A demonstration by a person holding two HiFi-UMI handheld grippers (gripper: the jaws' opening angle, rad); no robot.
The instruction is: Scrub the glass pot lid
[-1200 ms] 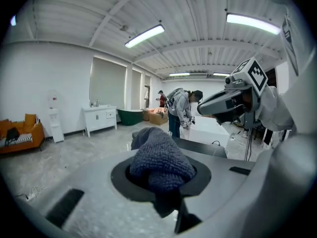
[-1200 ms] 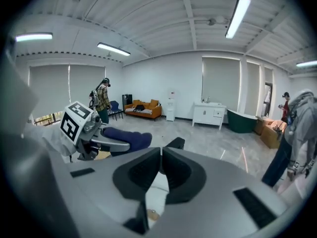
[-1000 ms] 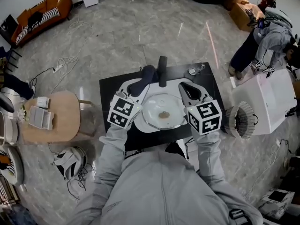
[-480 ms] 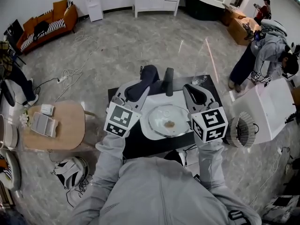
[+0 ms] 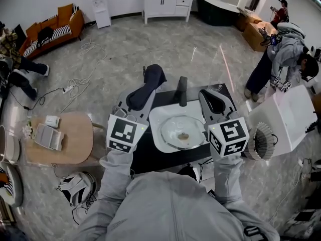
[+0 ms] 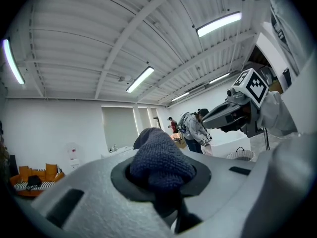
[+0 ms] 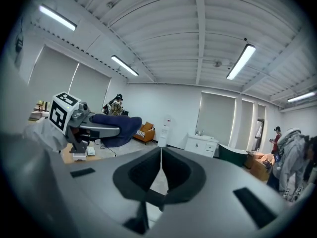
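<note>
Left gripper [image 5: 142, 94] higher with cloth [image 6: 161, 158] — clear glass lid [image 5: 183, 131], brown-smeared centre.

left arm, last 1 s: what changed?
The left gripper, shut on the dark cloth, drew off to the left, away from the glass lid. The right gripper stayed shut and empty beside the lid, which is unmoved on the white board.

Support: black table [image 5: 150, 157] | directly on it: white plate [image 5: 156, 118], below and between the jaws of left gripper [image 5: 143, 92] and right gripper [image 5: 213, 98] | dark upright cylinder [image 5: 182, 90] at plate's far edge, between the jaw tips, nearer the right
</note>
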